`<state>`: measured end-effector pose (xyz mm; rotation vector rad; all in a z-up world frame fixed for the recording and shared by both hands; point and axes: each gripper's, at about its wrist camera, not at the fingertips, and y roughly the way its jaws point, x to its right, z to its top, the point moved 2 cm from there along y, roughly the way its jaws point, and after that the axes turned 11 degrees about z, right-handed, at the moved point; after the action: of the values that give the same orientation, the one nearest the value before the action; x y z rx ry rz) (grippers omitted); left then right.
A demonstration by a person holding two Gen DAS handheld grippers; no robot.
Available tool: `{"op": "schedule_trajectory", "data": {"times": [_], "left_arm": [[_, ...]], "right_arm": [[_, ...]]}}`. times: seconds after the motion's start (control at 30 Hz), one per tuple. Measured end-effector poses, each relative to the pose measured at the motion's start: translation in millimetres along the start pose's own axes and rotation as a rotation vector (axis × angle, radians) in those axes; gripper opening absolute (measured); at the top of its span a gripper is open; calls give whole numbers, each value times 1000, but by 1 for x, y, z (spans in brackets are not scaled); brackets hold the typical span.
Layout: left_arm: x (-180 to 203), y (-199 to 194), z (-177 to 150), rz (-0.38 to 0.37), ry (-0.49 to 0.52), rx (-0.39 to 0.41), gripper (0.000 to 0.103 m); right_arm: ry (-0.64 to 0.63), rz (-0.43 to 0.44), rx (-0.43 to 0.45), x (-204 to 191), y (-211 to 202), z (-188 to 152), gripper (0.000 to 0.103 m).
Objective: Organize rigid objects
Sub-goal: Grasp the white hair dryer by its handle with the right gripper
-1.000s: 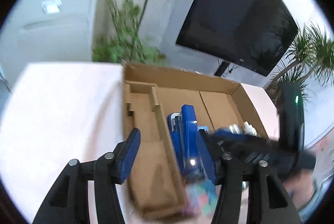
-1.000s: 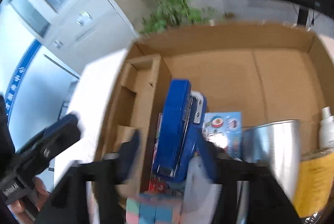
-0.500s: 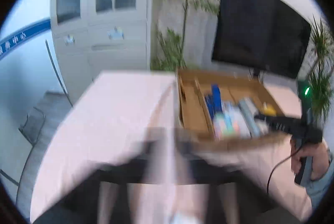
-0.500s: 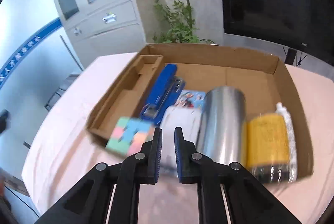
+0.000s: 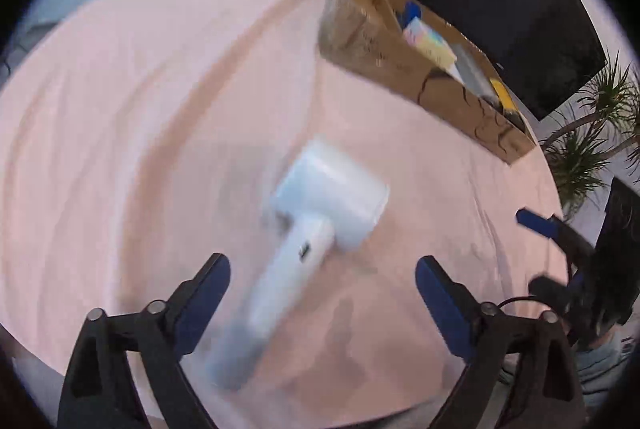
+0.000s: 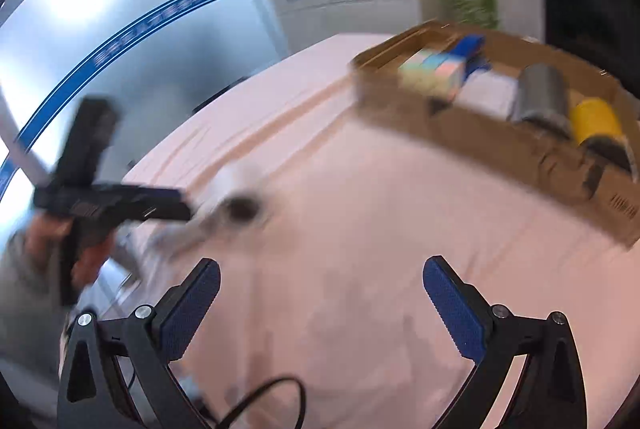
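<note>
We judge the step as approach to the last loose item: a white handheld device (image 5: 320, 229), blurred, possibly a lint shaver, lying on the pink tablecloth (image 5: 140, 109) short of the cardboard box (image 5: 400, 57). Left gripper (image 5: 322, 289) spread wide over its handle; right gripper (image 6: 320, 293) spread, empty. Next: descend, pinch the handle. Open cloth all round.
</note>
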<state>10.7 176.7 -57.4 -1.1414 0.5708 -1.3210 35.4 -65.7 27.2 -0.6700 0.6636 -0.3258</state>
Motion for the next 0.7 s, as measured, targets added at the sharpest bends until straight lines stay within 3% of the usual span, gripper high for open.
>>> {"op": "schedule_trajectory", "data": {"times": [0.13, 0.2, 0.33, 0.37, 0.43, 0.53, 0.7], "left_arm": [[13, 10, -12, -27, -20, -25, 88], [32, 23, -17, -55, -7, -62, 77], [76, 38, -17, -97, 33, -66, 73], [85, 43, -15, -123, 16, -67, 67], [99, 50, -10, -140, -11, -52, 67], [111, 54, -8, -106, -14, -21, 67], [101, 57, -3, -152, -121, -25, 66]], "right_arm": [[30, 93, -55, -12, 14, -27, 100], [12, 93, -54, -17, 15, -32, 99], [7, 83, -30, -17, 3, -37, 95], [19, 79, -24, -14, 1, -39, 94], [49, 67, -25, -5, 0, -40, 86], [27, 31, -37, -2, 2, -37, 76], [-65, 44, -64, -8, 18, -18, 69]]}}
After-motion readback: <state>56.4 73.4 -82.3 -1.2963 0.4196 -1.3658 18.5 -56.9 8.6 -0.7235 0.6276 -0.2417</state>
